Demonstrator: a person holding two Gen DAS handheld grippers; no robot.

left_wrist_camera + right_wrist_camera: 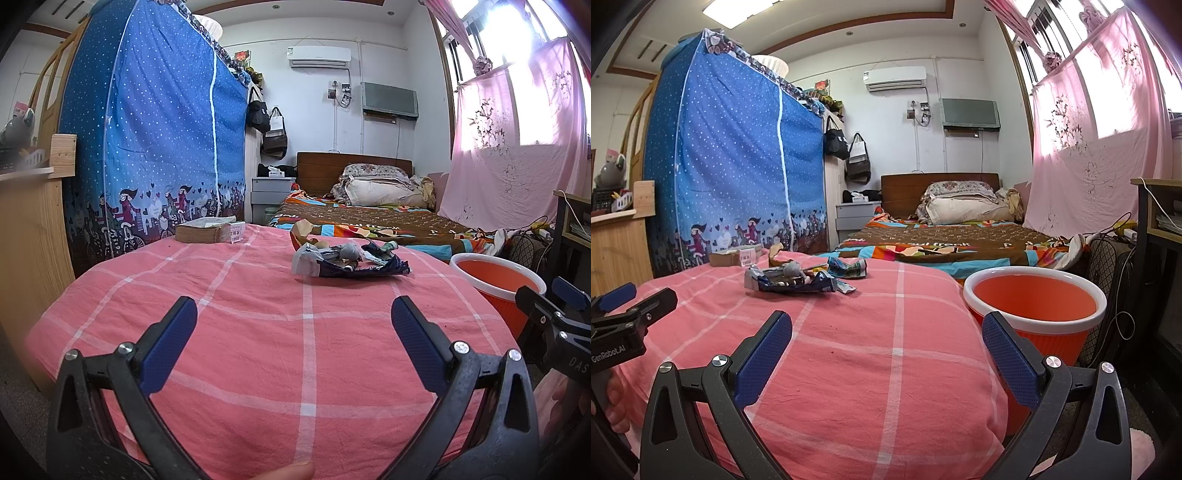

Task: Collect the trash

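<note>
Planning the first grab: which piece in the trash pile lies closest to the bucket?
The teal crumpled wrapper, at the pile's right edge toward the orange bucket; the dark blue wrapper and grey wad lie further left.

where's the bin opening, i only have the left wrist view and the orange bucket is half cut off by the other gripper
Observer: In the right wrist view the orange plastic bucket with a white rim shows its whole mouth, facing up, nothing visible inside.
Operator: is it on the bed or off it
Observer: Off it, standing just past the right edge of the pink checked bedsheet.
Operator: right gripper holding anything
Observer: No, the right gripper is open and holds nothing, and the pile of crumpled wrappers lies ahead to its left.
</note>
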